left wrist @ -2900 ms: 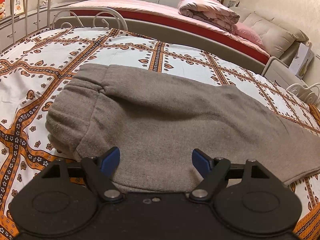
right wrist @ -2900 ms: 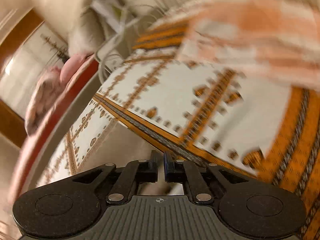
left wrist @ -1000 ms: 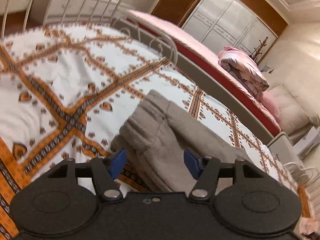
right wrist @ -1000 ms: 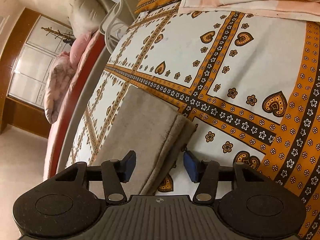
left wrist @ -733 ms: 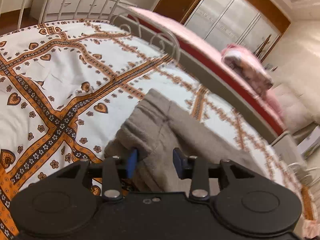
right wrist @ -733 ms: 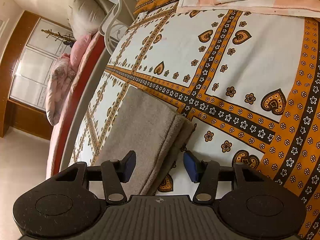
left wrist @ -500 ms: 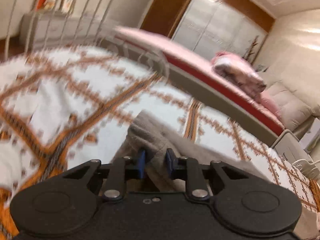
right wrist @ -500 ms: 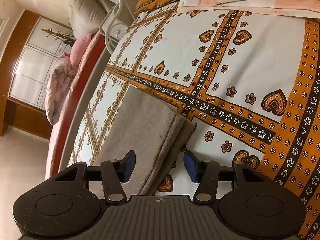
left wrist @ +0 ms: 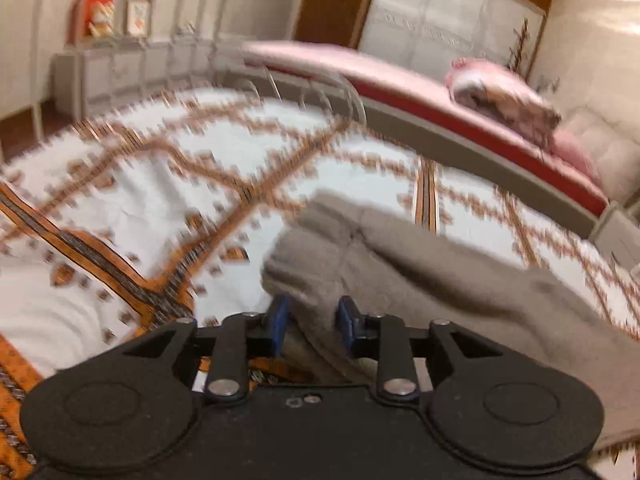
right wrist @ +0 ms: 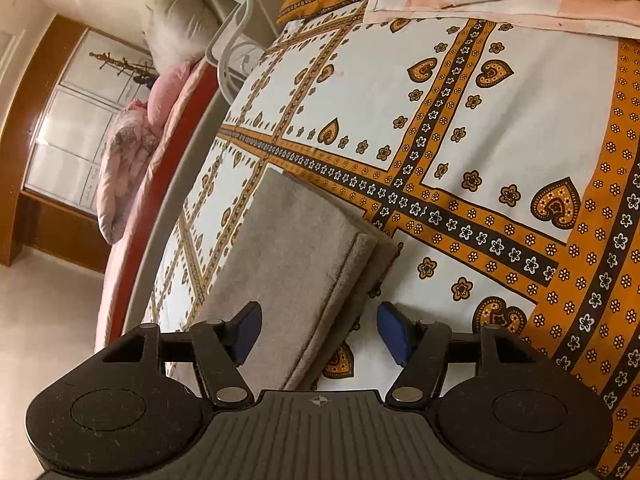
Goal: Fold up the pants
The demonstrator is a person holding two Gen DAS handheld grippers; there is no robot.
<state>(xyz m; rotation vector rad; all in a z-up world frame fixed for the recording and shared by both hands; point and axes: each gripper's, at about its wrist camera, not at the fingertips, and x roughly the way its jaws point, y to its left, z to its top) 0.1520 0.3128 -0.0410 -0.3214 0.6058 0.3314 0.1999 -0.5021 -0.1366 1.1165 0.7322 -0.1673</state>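
Grey pants (left wrist: 420, 280) lying on patterned bedspread (right wrist: 500, 120); left gripper (left wrist: 310, 322) pinching bunched waistband; right gripper (right wrist: 318, 332) spread wide, straddling leg hems; fabric looking thick, soft, floppy; likely sagging unless supported at both ends.

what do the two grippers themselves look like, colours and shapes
Both match: the left gripper and right gripper have matte black plastic bodies with two round lobes, angled black link arms pinned by silver rivets, and small blue pads on the fingertips. The right body shows a ribbed centre panel with a tiny crosshair mark. No cables, hands or sleeves are in view.
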